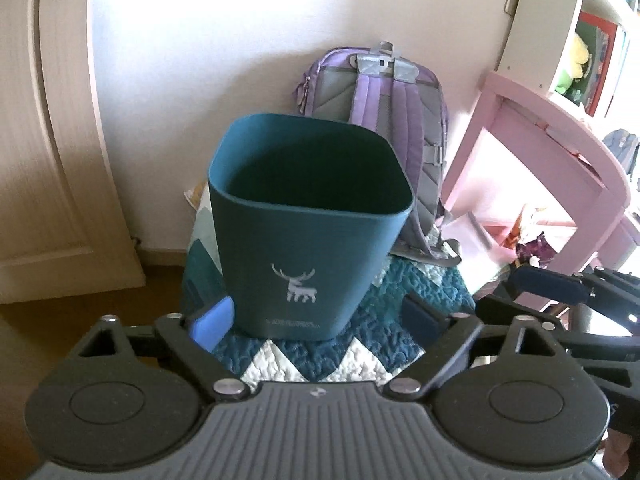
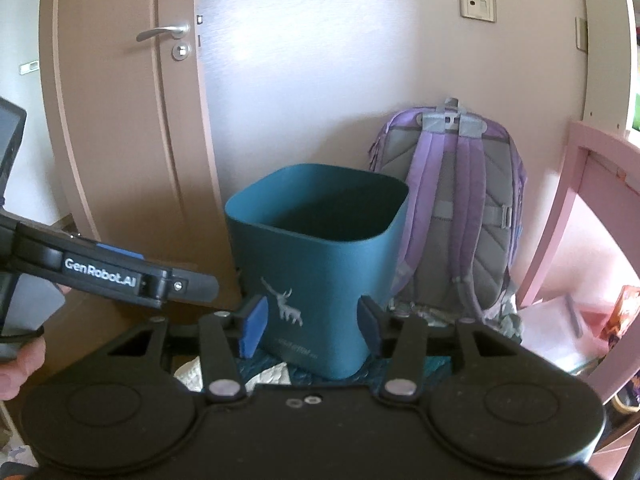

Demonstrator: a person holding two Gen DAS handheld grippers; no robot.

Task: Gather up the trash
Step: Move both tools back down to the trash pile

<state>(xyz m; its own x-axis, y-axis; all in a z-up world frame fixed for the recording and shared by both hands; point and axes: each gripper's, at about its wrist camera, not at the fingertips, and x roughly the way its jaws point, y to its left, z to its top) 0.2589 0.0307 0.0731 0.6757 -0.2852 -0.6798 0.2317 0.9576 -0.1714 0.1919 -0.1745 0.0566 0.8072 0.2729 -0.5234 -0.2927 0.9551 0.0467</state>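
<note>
Trash bin stands upright on the blue quilted mat, its mouth facing up at me and dark inside; I cannot tell whether anything lies in it. My left gripper is spread wide with nothing between its 2 fingers, and my right gripper is partly open, also holding nothing. Both hang just short of the bin's front wall. No loose trash shows in either view. As I judge it, the risk is a finger nudging that wall and tipping the light bin back against the purple backpack, or my 2 grippers knocking each other, since they sit close together.
</note>
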